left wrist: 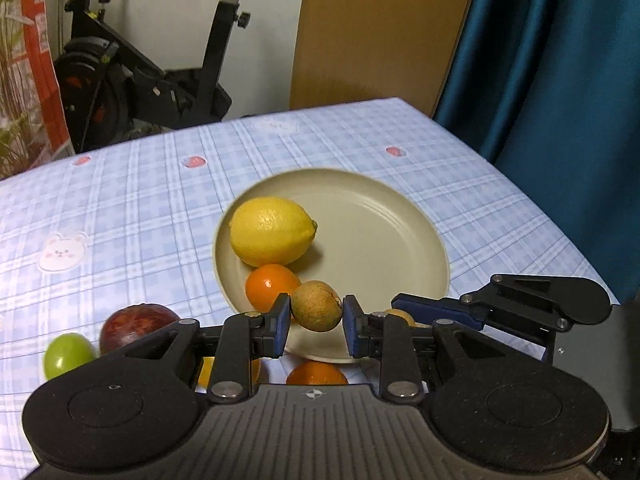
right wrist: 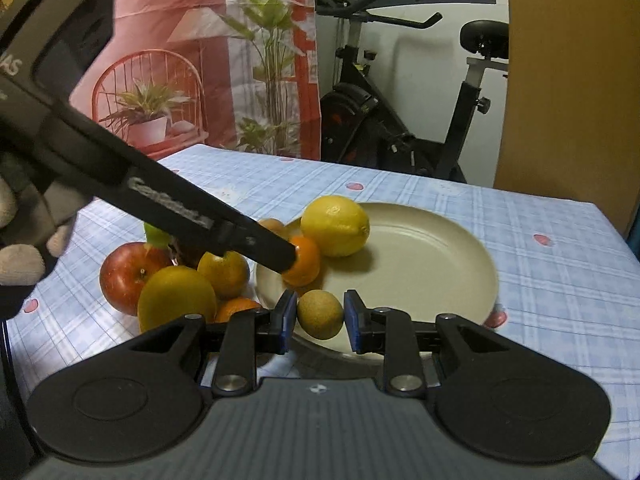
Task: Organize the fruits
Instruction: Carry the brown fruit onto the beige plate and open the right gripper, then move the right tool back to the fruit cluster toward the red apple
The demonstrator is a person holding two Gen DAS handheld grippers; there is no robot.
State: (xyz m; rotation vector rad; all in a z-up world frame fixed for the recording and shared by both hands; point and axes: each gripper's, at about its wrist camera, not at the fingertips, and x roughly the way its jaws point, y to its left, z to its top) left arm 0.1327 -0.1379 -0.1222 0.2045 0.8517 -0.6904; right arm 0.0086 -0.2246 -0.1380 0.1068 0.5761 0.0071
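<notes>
Left tool (left wrist: 316, 310) pinches a small brown fruit (left wrist: 314, 304) over the near rim of the plate (left wrist: 380, 240). Right tool (right wrist: 320, 316) pinches a second brown fruit (right wrist: 320, 312) likewise. Checked surface (left wrist: 140, 200) carries the plate, which holds a lemon (left wrist: 272, 230) and an orange (left wrist: 266, 284).

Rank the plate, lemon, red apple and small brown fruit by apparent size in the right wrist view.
1. Plate, by far the largest.
2. Lemon and red apple: they look alike, and the apple is partly hidden, so no ranking.
3. Small brown fruit between the jaws, smallest despite sitting nearest the camera.
</notes>
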